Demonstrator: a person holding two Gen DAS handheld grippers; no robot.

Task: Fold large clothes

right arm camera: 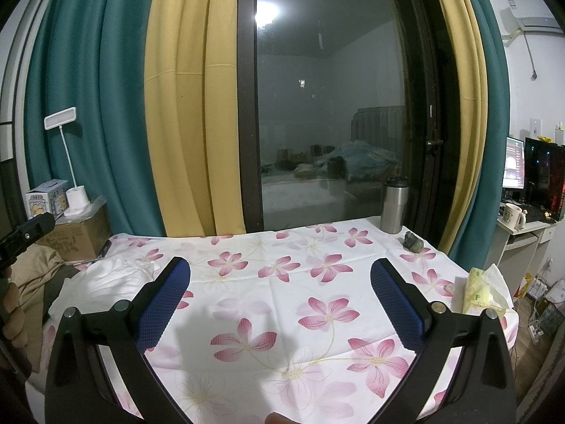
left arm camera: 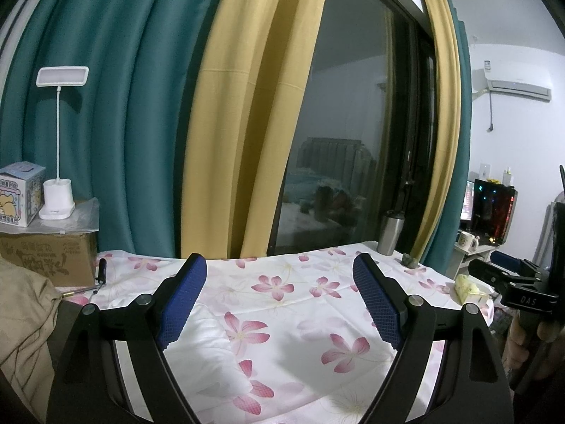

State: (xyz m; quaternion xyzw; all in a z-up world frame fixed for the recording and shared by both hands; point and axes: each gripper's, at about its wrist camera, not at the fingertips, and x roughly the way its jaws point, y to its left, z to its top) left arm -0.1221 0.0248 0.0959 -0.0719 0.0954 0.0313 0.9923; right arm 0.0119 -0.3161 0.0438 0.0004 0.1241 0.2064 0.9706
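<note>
A white garment lies crumpled at the left side of the table with the pink-flower cloth; in the left wrist view it lies just below the jaws. A tan garment is heaped at the far left, also in the right wrist view. My left gripper is open and empty above the table. My right gripper is open and empty above the table's middle; its body shows in the left wrist view.
A steel tumbler and a small stone stand at the back right. A tissue pack sits at the right edge. A cardboard box with a white lamp stands left. Curtains and a dark window are behind.
</note>
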